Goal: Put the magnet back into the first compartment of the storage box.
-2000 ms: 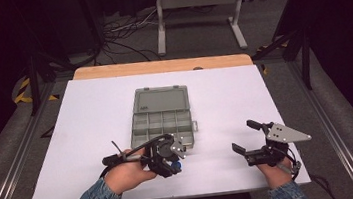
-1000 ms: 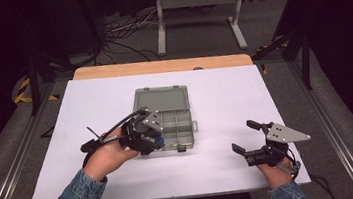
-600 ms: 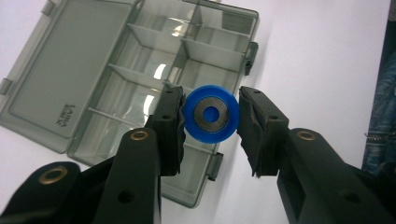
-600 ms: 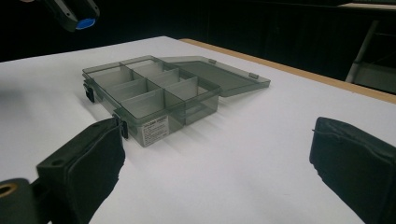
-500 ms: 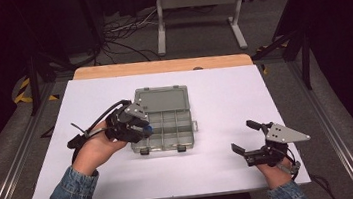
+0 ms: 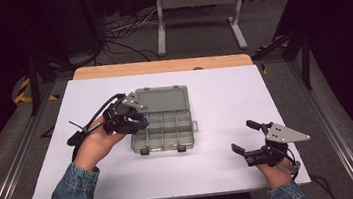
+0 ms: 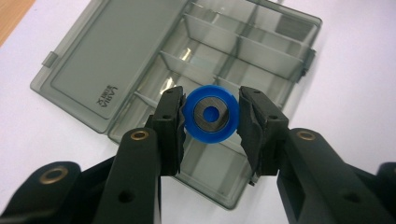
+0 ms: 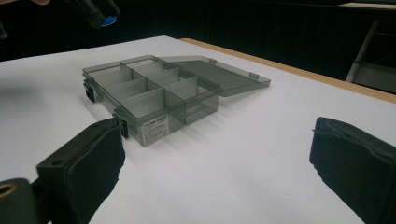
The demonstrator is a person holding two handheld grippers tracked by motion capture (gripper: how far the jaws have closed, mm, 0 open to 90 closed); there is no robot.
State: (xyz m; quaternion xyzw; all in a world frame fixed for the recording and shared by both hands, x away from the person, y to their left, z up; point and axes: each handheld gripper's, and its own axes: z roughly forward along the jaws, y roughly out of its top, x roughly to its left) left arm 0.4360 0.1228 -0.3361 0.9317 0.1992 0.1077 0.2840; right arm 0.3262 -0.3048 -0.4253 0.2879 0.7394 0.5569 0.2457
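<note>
Carrying a blue ring (image 7: 210,114), the left claw (image 6: 134,118) now hangs over the left part of the open box (image 6: 162,118), having come up from near the box's front left corner, where it was a couple of seconds ago. The claw is clamped on the ring, one pad on each side of the rim, and the ring's flat face with its grey middle and small blue hole looks straight at the left claw's camera. Below it lie the box's empty compartments (image 7: 243,60), with the lid (image 7: 107,60) folded flat on the tabletop (image 6: 225,99) behind them. That shift suggests the ring is being taken to a compartment and that the carry is nearly done; what seems left is to settle over one cell, lower, and let go. Which cell sits directly under the ring cannot be told for sure. The right claw (image 6: 245,137) rests well to the right of the box, near the tabletop's front edge, where it was before, its jaws spread wide with nothing between them.
</note>
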